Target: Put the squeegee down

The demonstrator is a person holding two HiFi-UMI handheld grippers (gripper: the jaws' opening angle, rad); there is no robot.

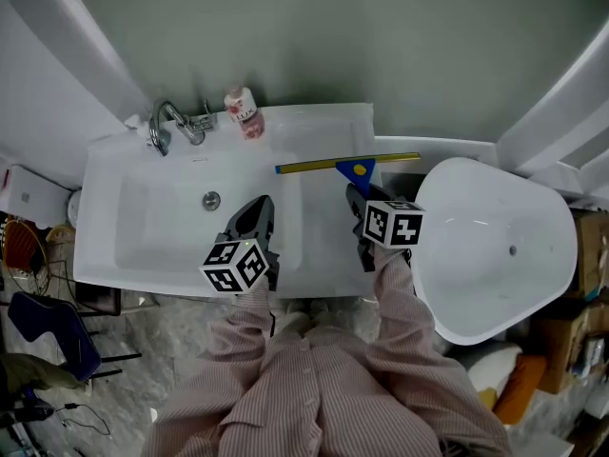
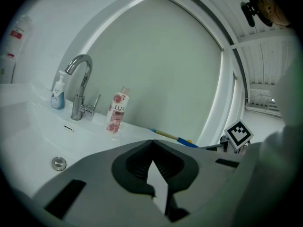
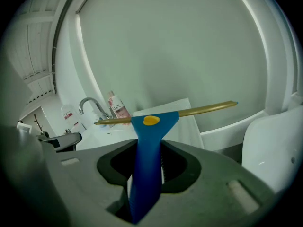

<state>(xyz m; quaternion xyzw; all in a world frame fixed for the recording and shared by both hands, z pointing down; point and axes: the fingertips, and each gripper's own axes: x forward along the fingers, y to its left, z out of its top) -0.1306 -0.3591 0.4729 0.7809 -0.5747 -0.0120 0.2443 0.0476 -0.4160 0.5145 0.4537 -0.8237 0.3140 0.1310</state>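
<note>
The squeegee (image 1: 347, 165) has a blue handle and a long yellow blade bar. My right gripper (image 1: 355, 194) is shut on the blue handle (image 3: 147, 160), and the blade (image 3: 199, 110) lies crosswise beyond the jaws, above the right end of the white sink counter (image 1: 324, 127). My left gripper (image 1: 255, 209) hovers over the basin to the left, its jaws together with nothing between them (image 2: 152, 143). From the left gripper view the squeegee (image 2: 173, 137) shows at the counter's far right, beside the right gripper's marker cube (image 2: 238, 133).
A chrome faucet (image 1: 171, 124) and a pink Lux bottle (image 1: 244, 112) stand at the back of the sink; the drain (image 1: 211, 199) is in the basin. A soap bottle (image 2: 57, 91) stands behind the faucet. A white tub (image 1: 495, 246) is to the right. Clutter sits on the floor at left.
</note>
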